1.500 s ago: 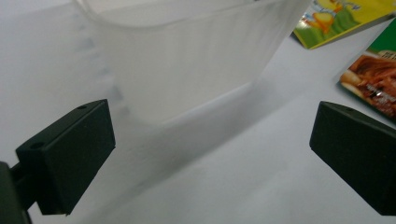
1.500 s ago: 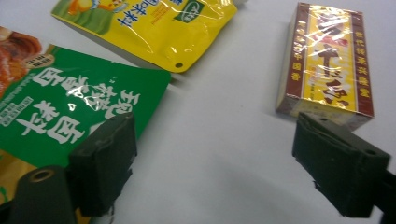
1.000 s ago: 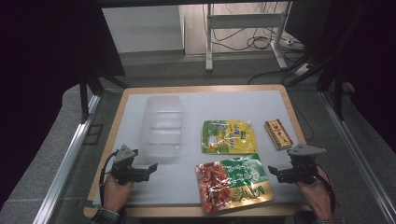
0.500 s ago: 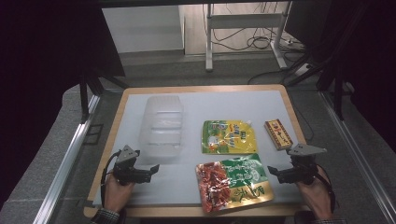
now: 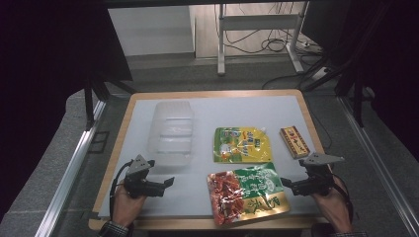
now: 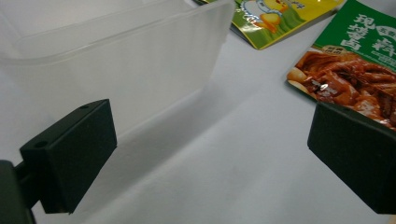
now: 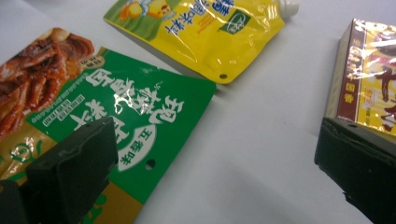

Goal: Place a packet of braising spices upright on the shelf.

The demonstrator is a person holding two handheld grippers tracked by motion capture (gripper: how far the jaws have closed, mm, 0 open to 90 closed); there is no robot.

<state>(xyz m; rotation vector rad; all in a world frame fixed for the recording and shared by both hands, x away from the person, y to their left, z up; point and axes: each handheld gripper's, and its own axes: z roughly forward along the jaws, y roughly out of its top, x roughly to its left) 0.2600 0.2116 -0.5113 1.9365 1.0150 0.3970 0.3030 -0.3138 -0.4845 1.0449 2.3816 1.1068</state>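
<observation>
I hold both grippers wide and empty: the left gripper (image 5: 165,181) faces the clear plastic container (image 6: 126,79), and the green food pouch (image 7: 126,121) lies under the right gripper's (image 5: 284,182) left finger (image 7: 70,177), ready for loading.

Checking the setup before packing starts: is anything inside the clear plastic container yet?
No: in the high view the container stands empty, with the yellow pouch, green pouch and small box lying on the table beside it.

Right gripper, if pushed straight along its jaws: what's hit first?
Likely the green-and-red pouch: the right gripper, jaws open, points at its near edge. The yellow pouch lies farther off; the small box sits off to the side. Depth is uncertain.
</observation>
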